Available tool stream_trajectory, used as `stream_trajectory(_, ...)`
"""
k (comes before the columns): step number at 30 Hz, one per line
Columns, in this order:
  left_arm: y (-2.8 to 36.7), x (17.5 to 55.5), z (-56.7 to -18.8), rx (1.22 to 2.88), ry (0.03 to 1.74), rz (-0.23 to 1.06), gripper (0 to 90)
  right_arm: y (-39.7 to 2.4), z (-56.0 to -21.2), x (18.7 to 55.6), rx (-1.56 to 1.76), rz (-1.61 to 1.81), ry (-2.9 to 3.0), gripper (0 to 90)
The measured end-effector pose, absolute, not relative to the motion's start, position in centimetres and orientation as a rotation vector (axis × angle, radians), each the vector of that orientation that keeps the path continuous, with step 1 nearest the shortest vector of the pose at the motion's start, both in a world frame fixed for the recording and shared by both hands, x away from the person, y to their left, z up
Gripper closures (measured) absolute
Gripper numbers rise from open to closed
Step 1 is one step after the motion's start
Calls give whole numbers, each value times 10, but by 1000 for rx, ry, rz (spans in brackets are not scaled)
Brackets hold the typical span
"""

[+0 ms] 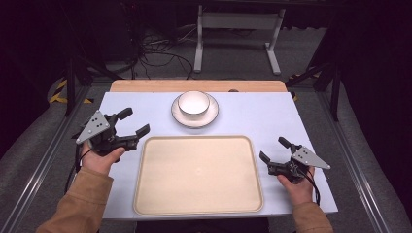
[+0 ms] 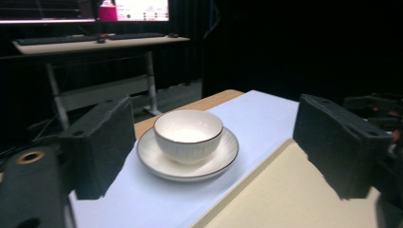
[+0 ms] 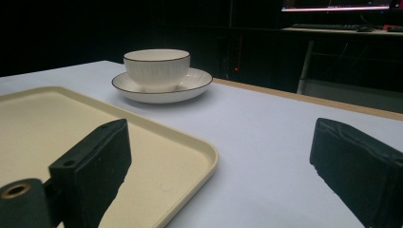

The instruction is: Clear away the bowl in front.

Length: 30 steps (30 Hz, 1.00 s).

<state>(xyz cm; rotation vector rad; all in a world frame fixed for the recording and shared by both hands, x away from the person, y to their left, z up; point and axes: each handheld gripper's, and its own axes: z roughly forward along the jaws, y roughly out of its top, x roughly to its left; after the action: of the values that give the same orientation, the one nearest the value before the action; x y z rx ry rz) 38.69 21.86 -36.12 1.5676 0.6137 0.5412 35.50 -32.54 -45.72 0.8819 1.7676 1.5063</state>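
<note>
Scene: I see a white ribbed ceramic bowl with a thin dark rim standing upright in a white round saucer at the far middle of the pale blue table top; a cream rectangular plastic tray lies bare just near of it.
Left gripper: my left gripper hovers at the tray's far left corner, jaws spread wide and holding nothing; in the left gripper view its jaws frame the bowl and saucer, still apart from both.
Right gripper: my right gripper hovers just right of the tray's right edge, jaws likewise released and bare; in the right gripper view the tray rim lies between them.
Risk, loose stack: I judge that the bowl merely rests in the saucer; a lift by the saucer rim alone could tilt it and let the bowl slide off.
Risk, smooth glaze: a pinch on the bowl's thin rim may slip, since the ceramic looks glossy.
Risk, tray rim: a low carry toward the tray could catch the saucer on the raised lip.
Risk, far edge: a push instead of a grasp could shove the pair toward the wooden strip at the table's far side.
</note>
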Motion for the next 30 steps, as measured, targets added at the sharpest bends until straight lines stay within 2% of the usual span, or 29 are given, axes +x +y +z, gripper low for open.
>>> stream_trajectory(17, 185, 438, -330, 1626, 560, 450, 269, -323, -457, 355, 878, 1485, 1770, 72)
stream_trajectory(30, 154, 463, -324, 1652, 548, 434, 199, -324, -457, 355, 887, 1485, 1767, 72)
